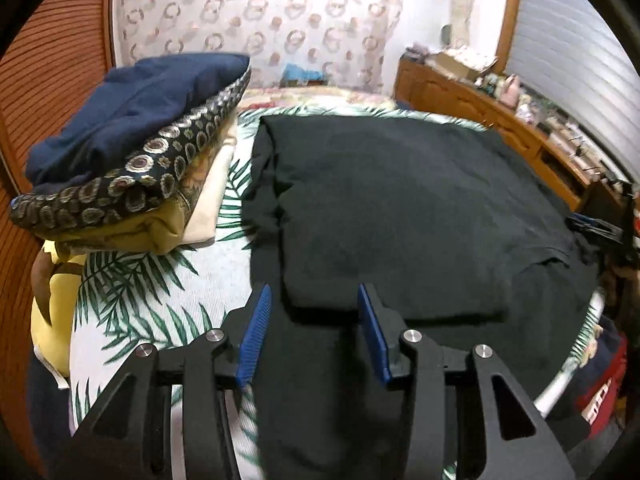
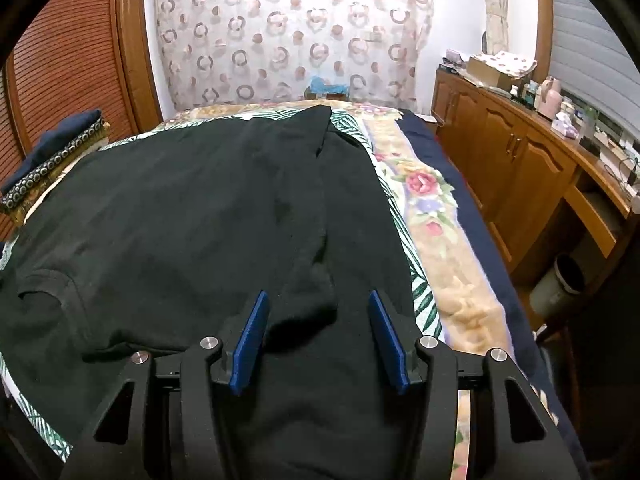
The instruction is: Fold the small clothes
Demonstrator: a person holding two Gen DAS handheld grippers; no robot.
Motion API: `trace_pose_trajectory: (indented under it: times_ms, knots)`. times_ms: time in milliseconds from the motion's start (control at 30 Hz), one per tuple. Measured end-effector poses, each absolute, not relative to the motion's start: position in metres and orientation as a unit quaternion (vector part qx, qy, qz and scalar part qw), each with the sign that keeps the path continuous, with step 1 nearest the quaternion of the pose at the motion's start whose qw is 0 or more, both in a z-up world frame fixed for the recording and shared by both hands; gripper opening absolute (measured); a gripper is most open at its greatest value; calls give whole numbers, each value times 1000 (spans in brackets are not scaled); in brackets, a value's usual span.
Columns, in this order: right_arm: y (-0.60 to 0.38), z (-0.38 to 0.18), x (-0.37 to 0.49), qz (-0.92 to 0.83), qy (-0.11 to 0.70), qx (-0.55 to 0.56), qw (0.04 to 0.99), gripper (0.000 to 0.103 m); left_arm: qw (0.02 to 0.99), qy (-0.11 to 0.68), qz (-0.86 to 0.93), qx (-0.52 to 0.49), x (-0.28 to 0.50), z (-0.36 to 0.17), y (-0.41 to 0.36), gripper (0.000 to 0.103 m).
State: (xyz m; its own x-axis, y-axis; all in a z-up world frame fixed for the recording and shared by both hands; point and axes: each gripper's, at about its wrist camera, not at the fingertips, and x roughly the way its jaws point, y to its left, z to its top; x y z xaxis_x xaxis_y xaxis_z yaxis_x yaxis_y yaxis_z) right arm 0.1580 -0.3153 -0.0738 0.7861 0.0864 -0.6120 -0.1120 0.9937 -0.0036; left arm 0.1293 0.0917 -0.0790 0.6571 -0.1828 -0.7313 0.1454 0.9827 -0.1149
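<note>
A black garment lies spread flat on the bed's palm-leaf sheet, with one side folded over onto the body. My left gripper hovers at the near edge of that folded flap, blue pads apart and nothing pinched between them. In the right wrist view the same garment fills the bed. My right gripper stands open over a bunched sleeve, which lies between the pads without being pressed. A stack of folded clothes with a navy piece on top sits left of the garment.
A floral blanket runs along the bed's right side. Beyond it stand a cluttered wooden cabinet and a bin. A louvred wooden door is at the left and a circle-patterned curtain at the back. Under the stack lies a yellow cushion.
</note>
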Motion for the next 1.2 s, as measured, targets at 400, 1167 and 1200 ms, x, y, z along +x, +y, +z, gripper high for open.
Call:
trace_pose_trajectory:
  times_ms: [400,1167,1200]
  knots:
    - [-318,-74,158,54,322,-17,945,55,904,414,-99,-30,138,-86,91,19]
    - [-305,-72,159,101,331,-6,938,27,905,414,-98,-9,142,-87,81,8]
    - [-303,-72,160,100,330,-14,939,10,907,409,-97,-10,140,-84,80,7]
